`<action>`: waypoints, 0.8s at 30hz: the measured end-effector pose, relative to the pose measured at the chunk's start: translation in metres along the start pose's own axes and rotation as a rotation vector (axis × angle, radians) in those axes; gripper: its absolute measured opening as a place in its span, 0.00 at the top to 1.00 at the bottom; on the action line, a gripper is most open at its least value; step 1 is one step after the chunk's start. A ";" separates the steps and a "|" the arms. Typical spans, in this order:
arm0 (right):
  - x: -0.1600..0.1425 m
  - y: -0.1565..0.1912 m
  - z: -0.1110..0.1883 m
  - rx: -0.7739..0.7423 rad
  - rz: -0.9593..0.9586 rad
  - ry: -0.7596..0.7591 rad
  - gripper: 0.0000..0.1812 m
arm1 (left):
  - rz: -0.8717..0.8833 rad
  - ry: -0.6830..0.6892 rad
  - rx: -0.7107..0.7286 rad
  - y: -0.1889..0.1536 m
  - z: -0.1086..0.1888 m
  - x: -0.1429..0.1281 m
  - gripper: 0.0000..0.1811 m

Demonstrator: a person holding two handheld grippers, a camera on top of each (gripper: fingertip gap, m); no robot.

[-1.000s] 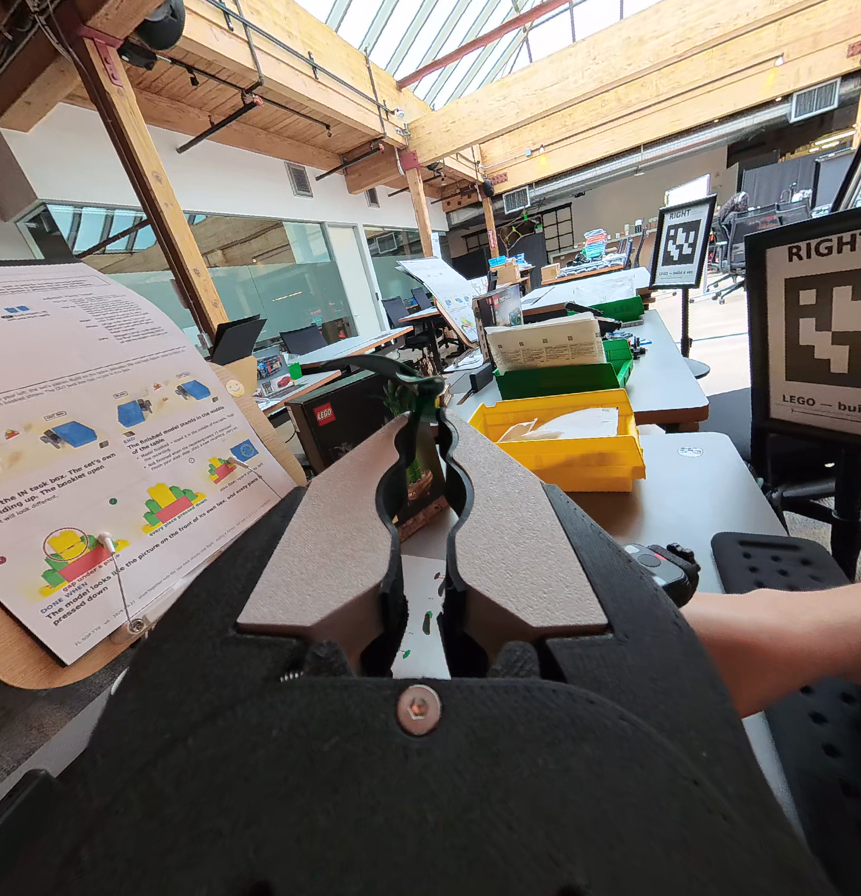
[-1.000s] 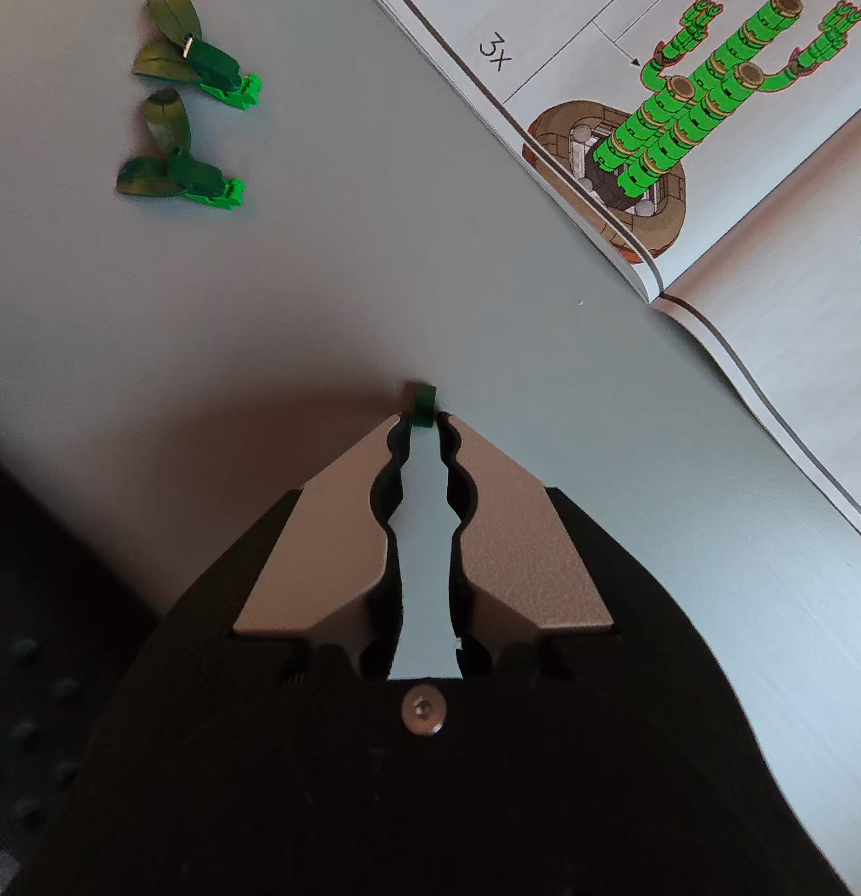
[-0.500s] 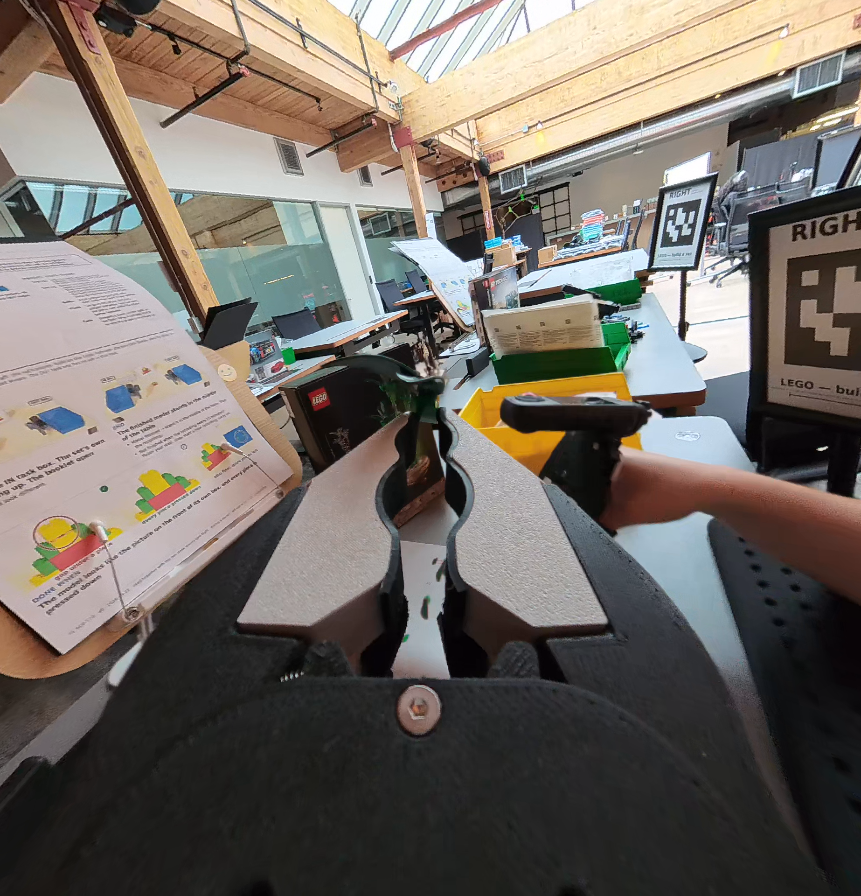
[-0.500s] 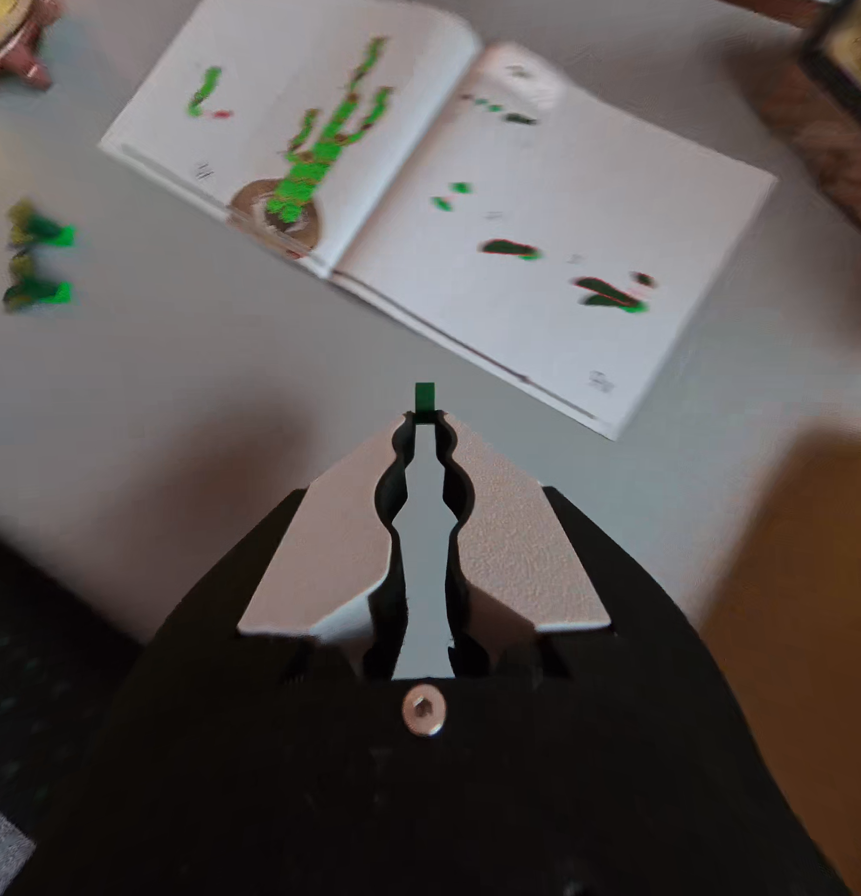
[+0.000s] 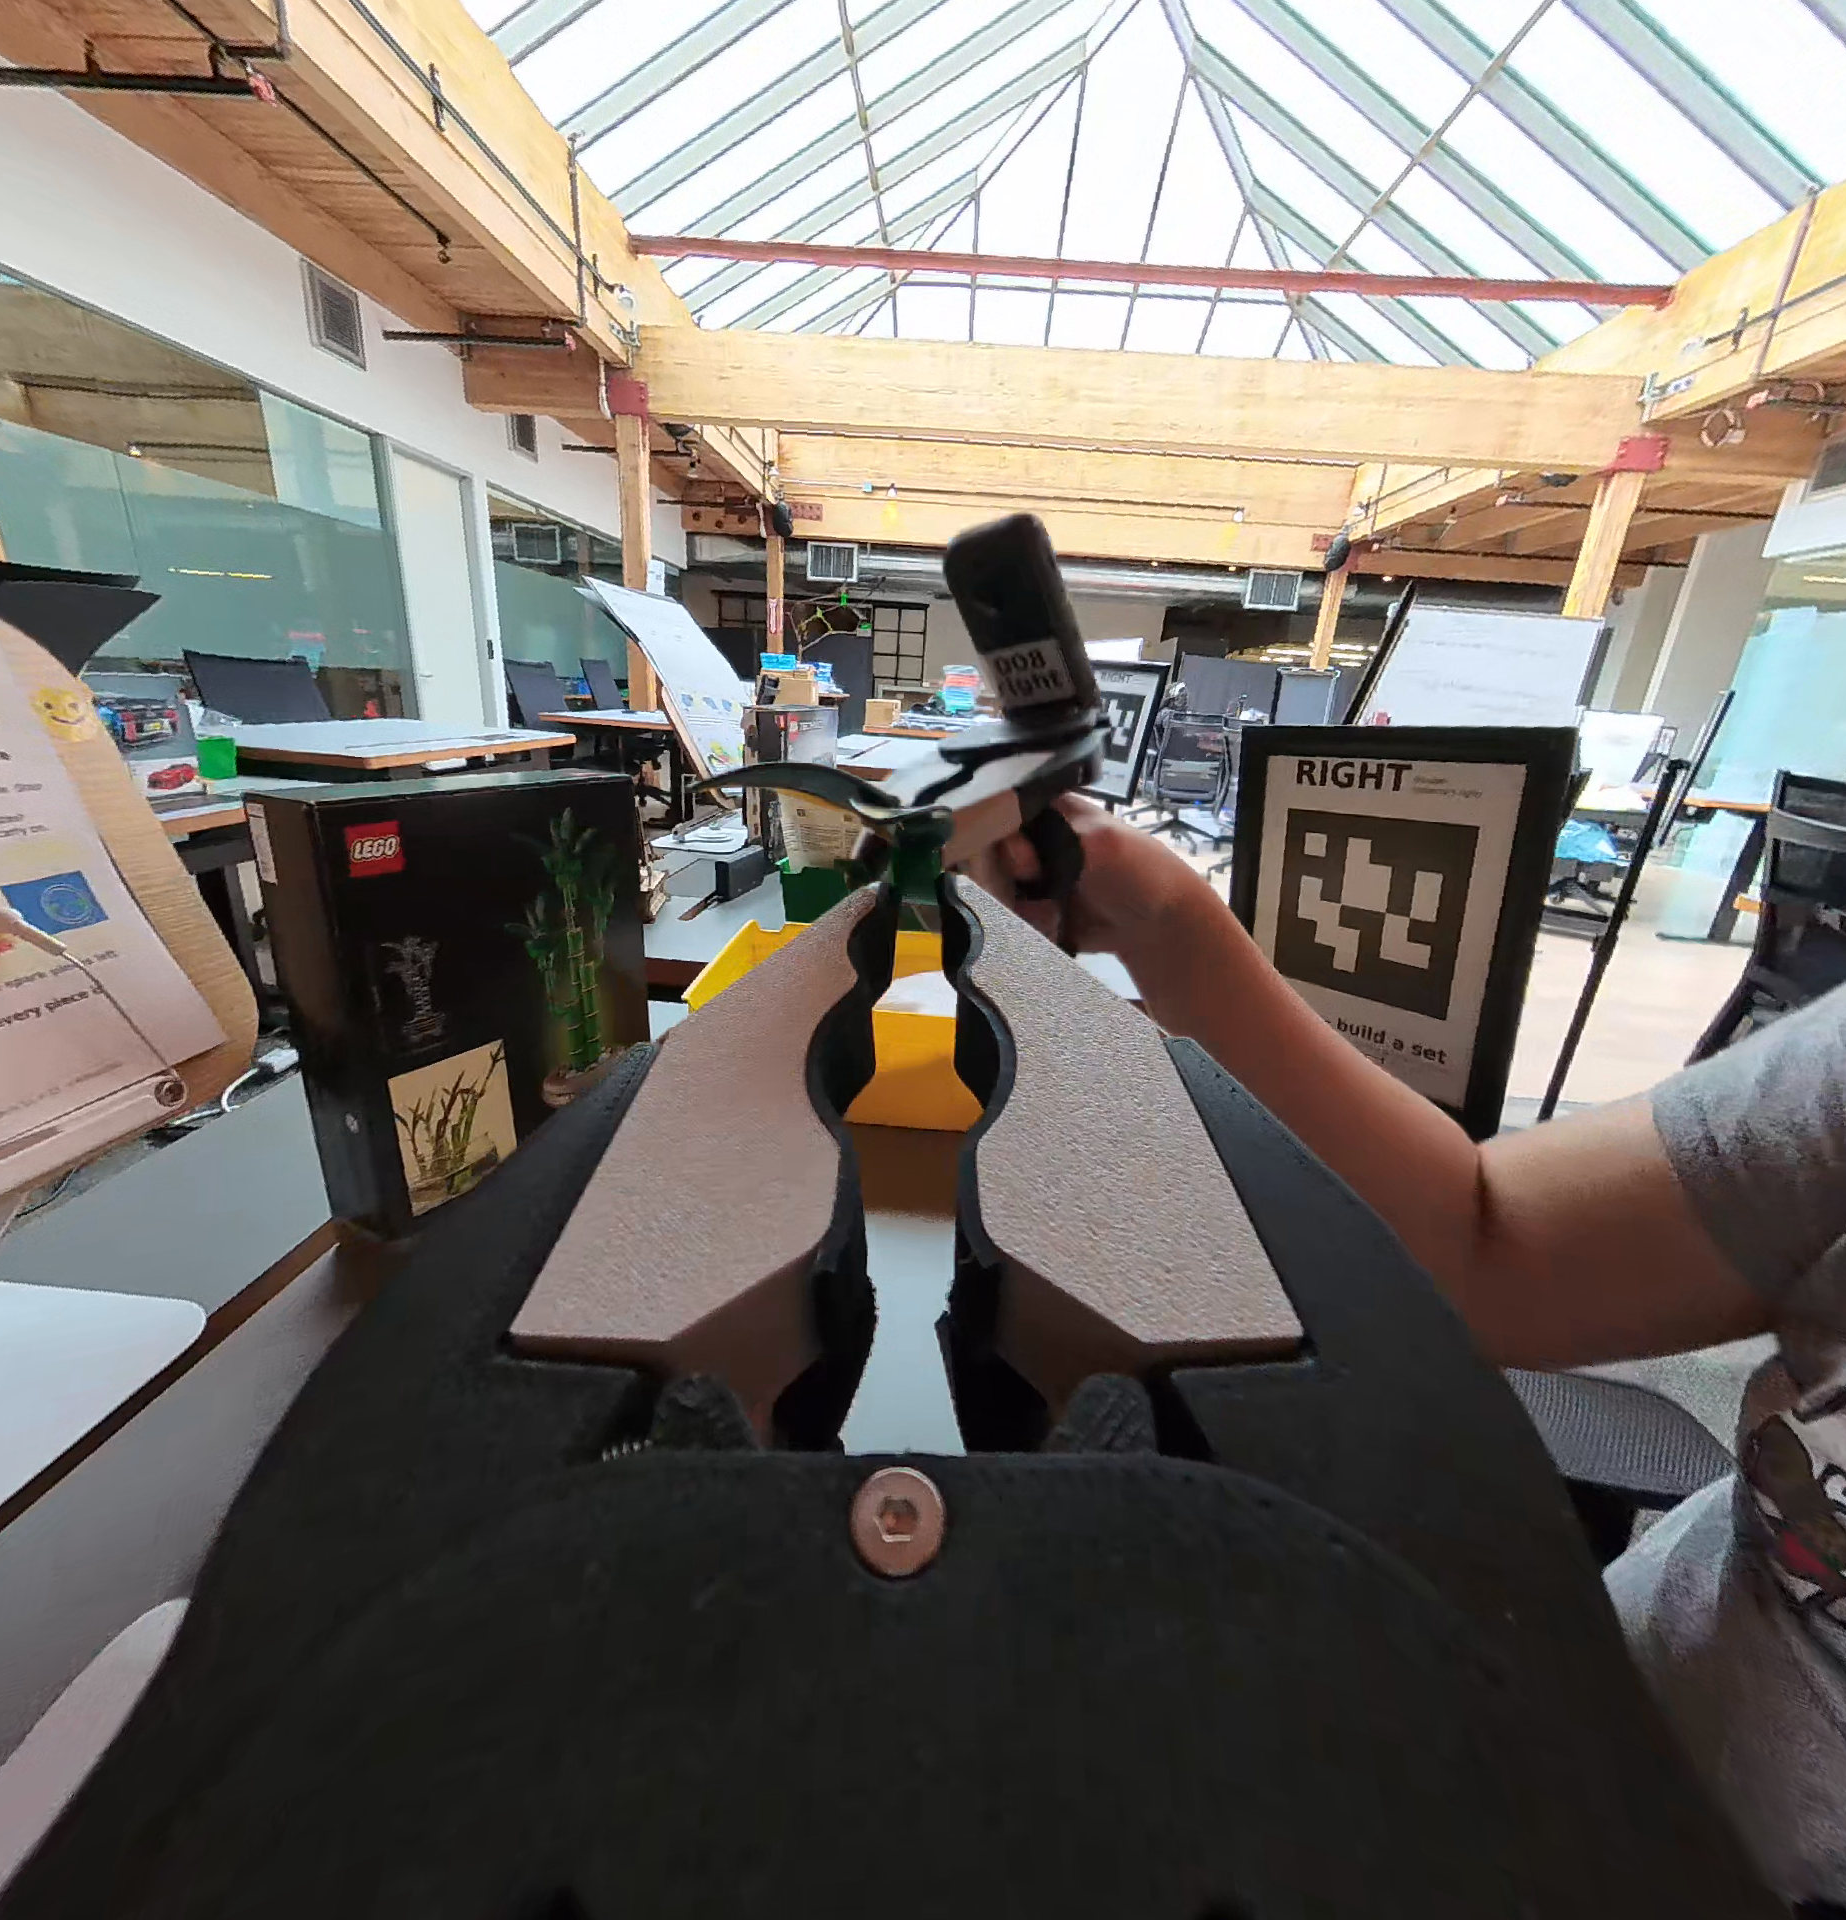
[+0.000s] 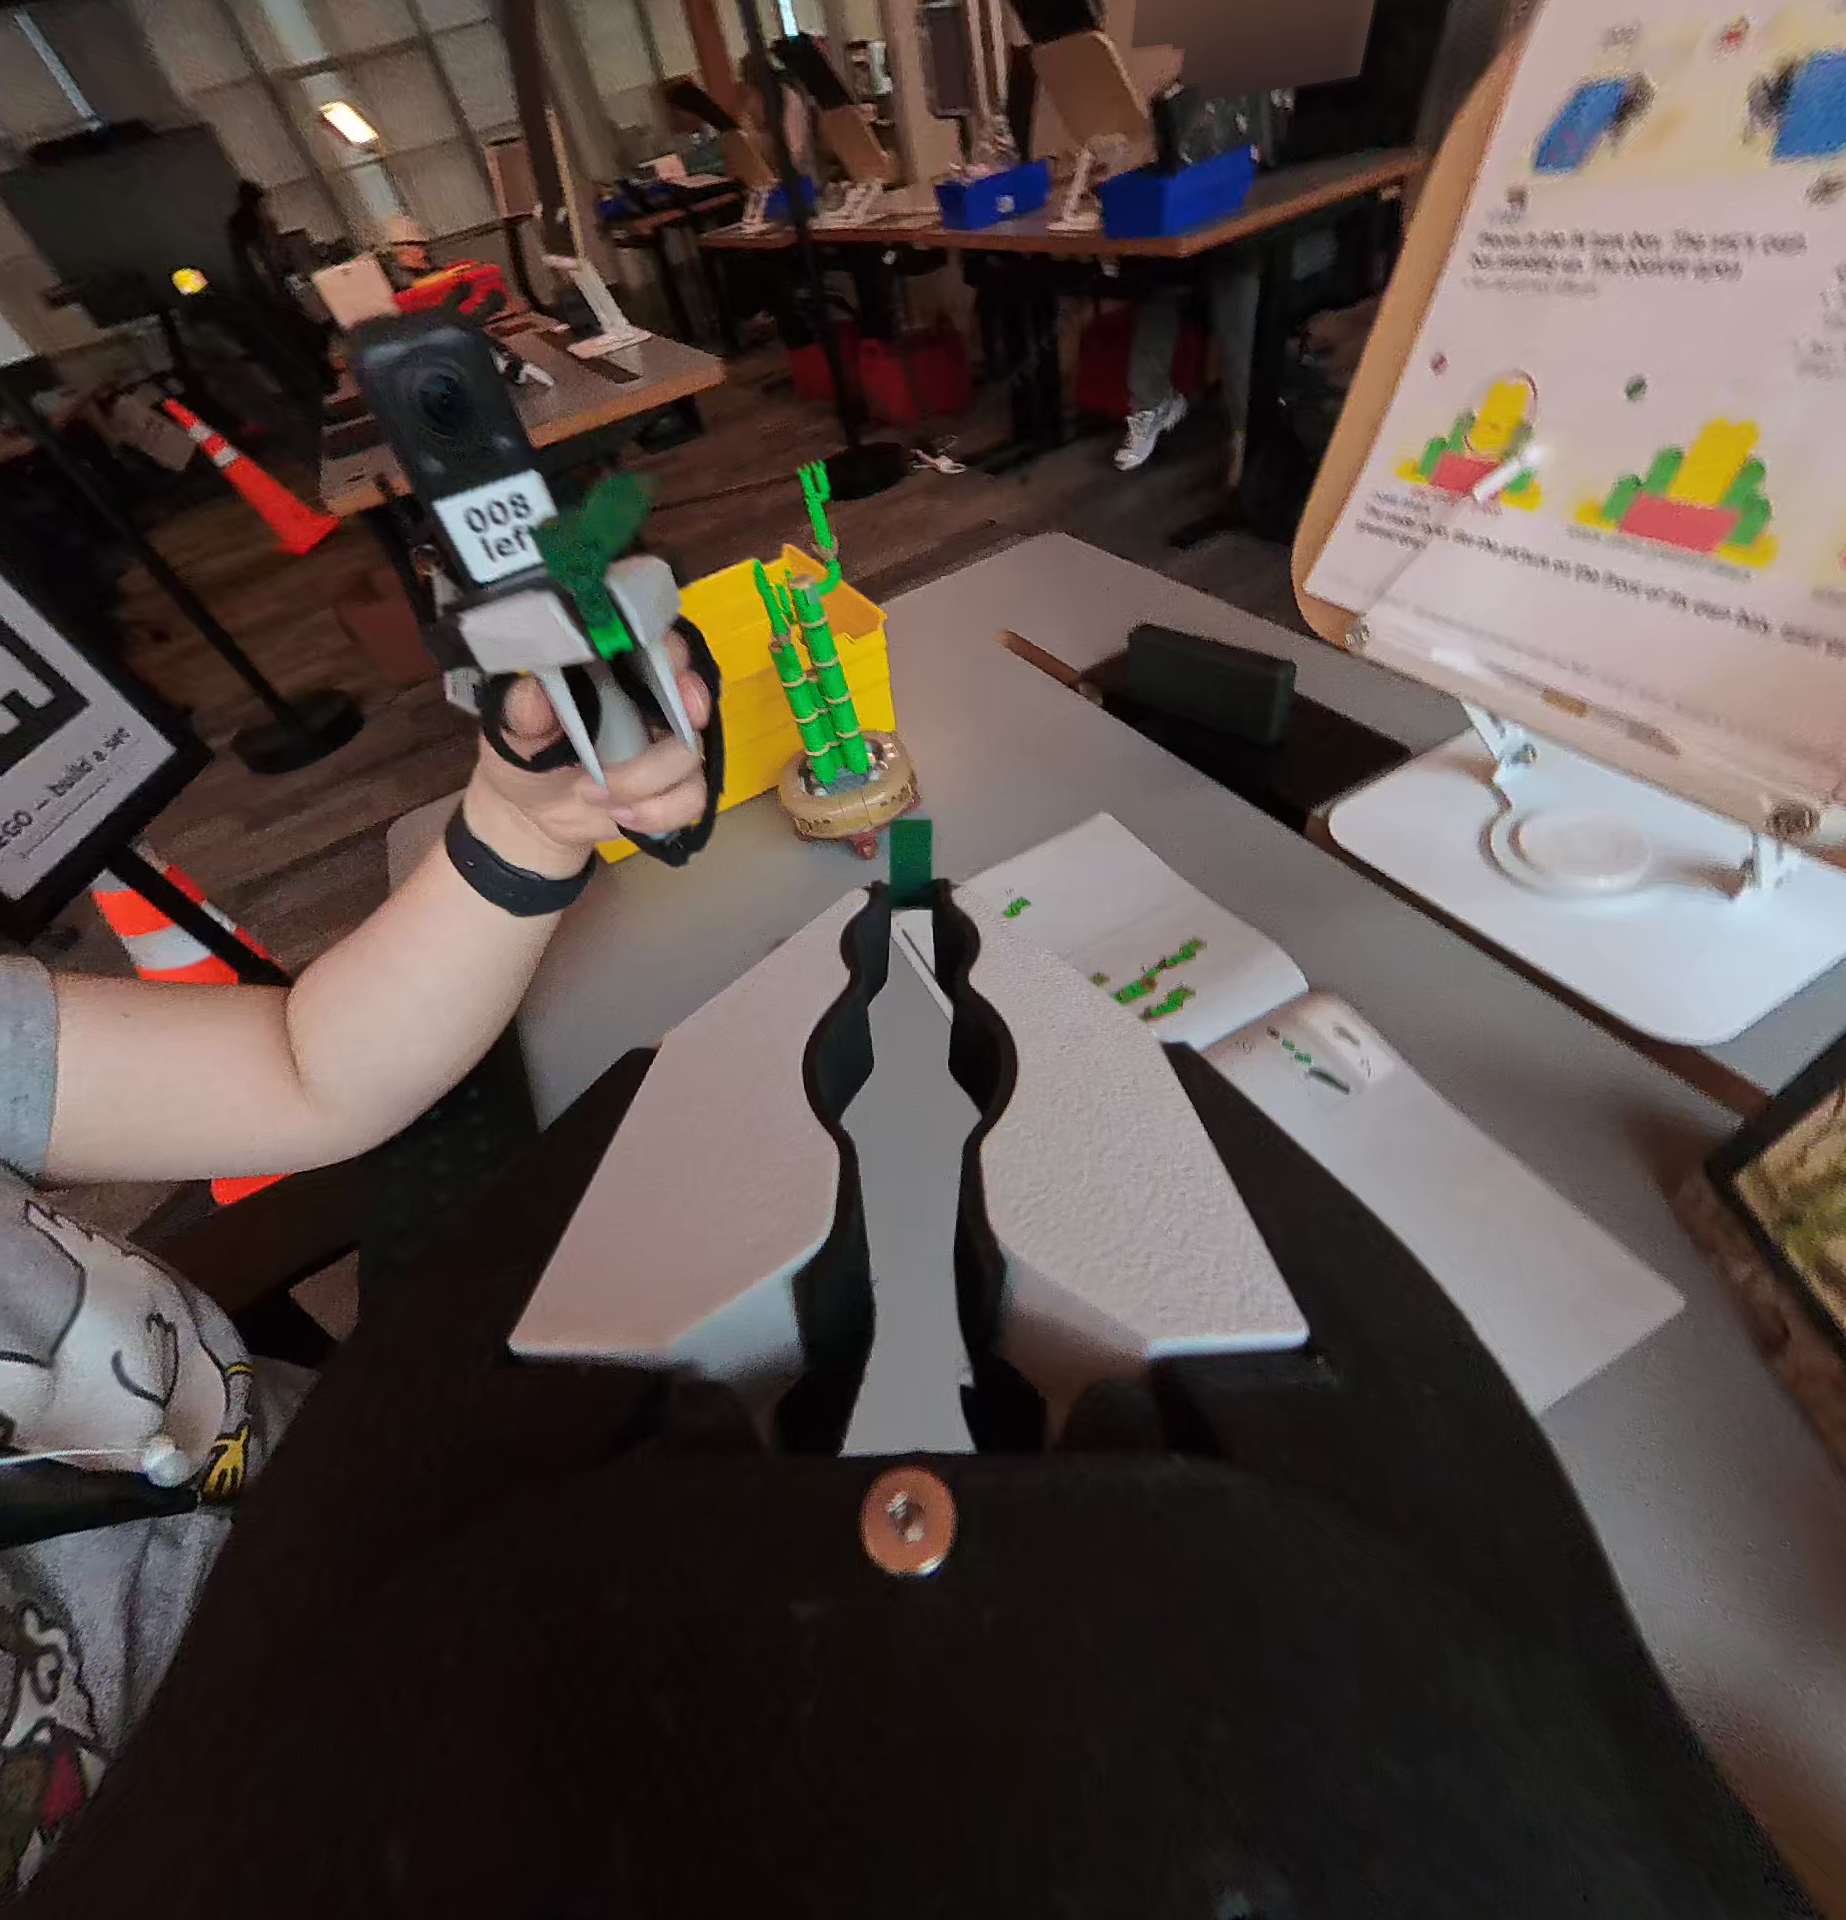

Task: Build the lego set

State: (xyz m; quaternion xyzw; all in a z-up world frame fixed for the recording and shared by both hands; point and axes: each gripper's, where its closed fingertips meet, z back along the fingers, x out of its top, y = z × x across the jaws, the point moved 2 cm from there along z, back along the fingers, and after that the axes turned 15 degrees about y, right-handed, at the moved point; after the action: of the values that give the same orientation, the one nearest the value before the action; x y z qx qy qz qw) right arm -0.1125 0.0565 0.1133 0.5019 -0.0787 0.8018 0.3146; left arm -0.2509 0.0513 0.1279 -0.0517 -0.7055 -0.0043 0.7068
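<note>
Lego leaf piece (image 5: 794,781), dark green and curved, sits clamped in the left tongs (image 5: 911,902), while the right tongs (image 6: 908,896) pinch a small flat green piece (image 6: 910,858) above the grey worktop (image 6: 1521,1101).

The instruction board (image 6: 1625,436) is running off the right edge of the right wrist view, its print blurring past reading, and the black box (image 6: 1802,1226) near the right is showing only a corner. In the left wrist view the right gripper (image 5: 903,821) is smearing where its tips are meeting the leaf piece (image 5: 794,784), so the contact is staying unclear. The yellow bin (image 5: 914,1060) is sitting mostly hidden behind the jaws.
</note>
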 end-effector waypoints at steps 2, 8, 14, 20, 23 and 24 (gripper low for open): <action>0.014 -0.001 -0.002 0.021 0.028 0.001 0.97 | 0.017 0.009 0.001 0.004 -0.002 -0.004 0.96; 0.017 0.012 -0.017 0.182 0.119 -0.121 0.97 | 0.057 0.038 0.012 0.015 -0.012 -0.022 0.96; 0.014 0.006 -0.027 0.240 0.114 -0.087 0.97 | 0.047 0.025 0.002 0.023 -0.023 -0.038 0.97; 0.023 0.009 -0.023 0.201 0.136 -0.137 0.97 | -0.003 -0.008 0.008 0.020 -0.025 -0.039 0.96; 0.029 0.009 -0.023 0.144 0.144 -0.153 0.97 | -0.027 -0.031 0.000 0.017 -0.024 -0.036 0.96; 0.030 0.012 -0.023 0.133 0.159 -0.155 0.97 | -0.031 -0.033 -0.002 0.016 -0.024 -0.036 0.96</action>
State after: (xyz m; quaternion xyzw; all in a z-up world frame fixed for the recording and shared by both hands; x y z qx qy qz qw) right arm -0.1455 0.0697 0.1303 0.5743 -0.0890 0.7865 0.2090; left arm -0.2260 0.0629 0.0912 -0.0414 -0.7179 -0.0149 0.6948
